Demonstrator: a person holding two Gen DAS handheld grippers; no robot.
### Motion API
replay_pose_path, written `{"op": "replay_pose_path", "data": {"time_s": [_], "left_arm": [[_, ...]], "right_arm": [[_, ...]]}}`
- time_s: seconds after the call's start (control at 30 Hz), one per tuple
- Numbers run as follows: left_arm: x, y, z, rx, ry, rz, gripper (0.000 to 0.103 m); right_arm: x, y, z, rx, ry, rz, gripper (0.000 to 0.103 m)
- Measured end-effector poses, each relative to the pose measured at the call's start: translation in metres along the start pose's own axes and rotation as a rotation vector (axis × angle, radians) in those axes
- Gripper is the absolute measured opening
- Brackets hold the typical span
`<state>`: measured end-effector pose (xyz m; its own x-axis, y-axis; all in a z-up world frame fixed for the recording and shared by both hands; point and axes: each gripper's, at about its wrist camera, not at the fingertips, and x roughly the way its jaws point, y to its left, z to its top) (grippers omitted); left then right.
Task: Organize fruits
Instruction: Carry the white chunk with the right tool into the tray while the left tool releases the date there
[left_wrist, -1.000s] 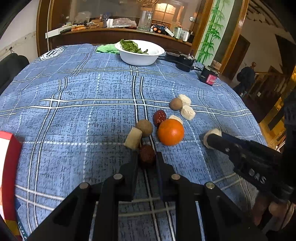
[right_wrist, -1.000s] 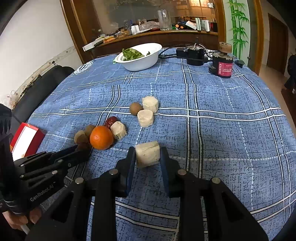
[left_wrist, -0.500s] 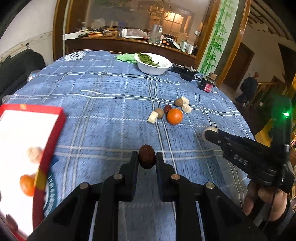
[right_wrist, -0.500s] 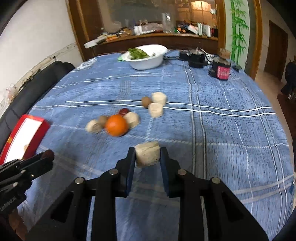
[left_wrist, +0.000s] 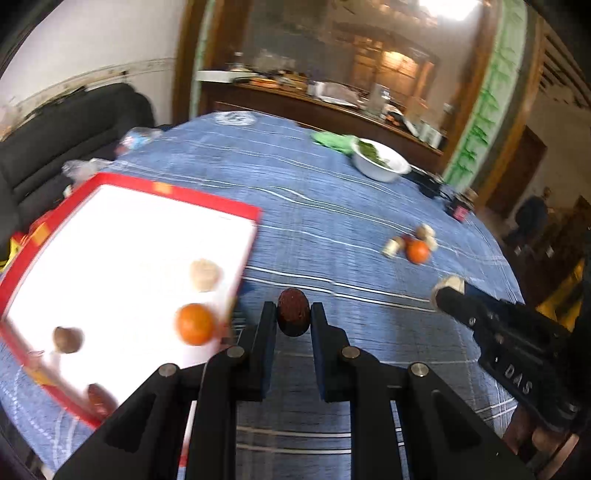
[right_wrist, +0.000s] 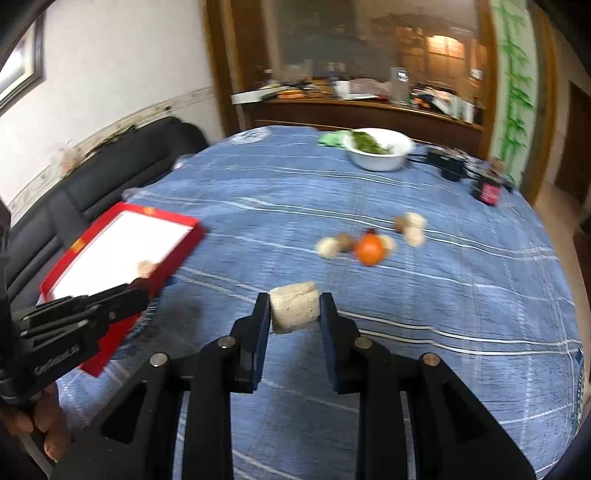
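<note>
The left gripper (left_wrist: 293, 317) has its black fingers (left_wrist: 266, 325) clamped on a dark reddish-brown, oval, rough-skinned fruit (left_wrist: 293, 312), which is held clear of the blue plaid cloth on the round counter (left_wrist: 332, 206), just beside the right-hand edge of a shallow red-rimmed tray with a white floor (left_wrist: 122, 258). The right gripper (right_wrist: 294, 314) has its fingers (right_wrist: 261, 321) pressed against both ends of a pale cream, stubby cylindrical chunk of fruit (right_wrist: 294, 312), also held above the cloth, towards the counter's near edge.

The tray sits at the counter's left edge. In it lie a pale cream lump (left_wrist: 205, 274), a round orange citrus fruit (left_wrist: 194, 324), a small brown round fruit (left_wrist: 68, 339) and a dark red piece (left_wrist: 99, 398) by the near rim; blur hides finer detail. Towards the counter's far edge stands a white round bowl (right_wrist: 380, 148) holding green leaves (right_wrist: 367, 143), with a green cloth (right_wrist: 332, 139) touching its left side.

On the side of the right gripper, seen from the left wrist view, raised letters read "DAS" (left_wrist: 517, 378). The lettering on the left gripper's side in the right wrist view is too blurred to read.

Mid-counter, well apart from the tray, a loose cluster remains: another orange citrus fruit (right_wrist: 368, 250), several cream chunks (right_wrist: 413, 229) and small brown fruits (right_wrist: 345, 242).
</note>
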<state>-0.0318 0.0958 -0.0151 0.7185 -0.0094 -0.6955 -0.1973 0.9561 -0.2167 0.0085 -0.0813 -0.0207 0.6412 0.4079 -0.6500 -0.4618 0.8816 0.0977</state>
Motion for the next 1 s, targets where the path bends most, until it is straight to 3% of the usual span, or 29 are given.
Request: {"op": "replay_pose_path", "data": {"time_s": [0.4, 0.7, 1.0], "left_arm": [[-0.007, 0.080, 0.007, -0.146, -0.008, 0.199, 0.016], [-0.002, 0.125, 0.014, -0.206, 0.002, 0.304, 0.016], [0.003, 0.156, 0.017, -0.253, 0.018, 0.388, 0.016]], "right_arm": [[0.033, 0.093, 0.014, -0.110, 0.027, 0.127, 0.029], [0.069, 0.151, 0.030, -0.152, 0.053, 0.195, 0.029], [0.090, 0.178, 0.025, -0.184, 0.099, 0.228, 0.029]]}}
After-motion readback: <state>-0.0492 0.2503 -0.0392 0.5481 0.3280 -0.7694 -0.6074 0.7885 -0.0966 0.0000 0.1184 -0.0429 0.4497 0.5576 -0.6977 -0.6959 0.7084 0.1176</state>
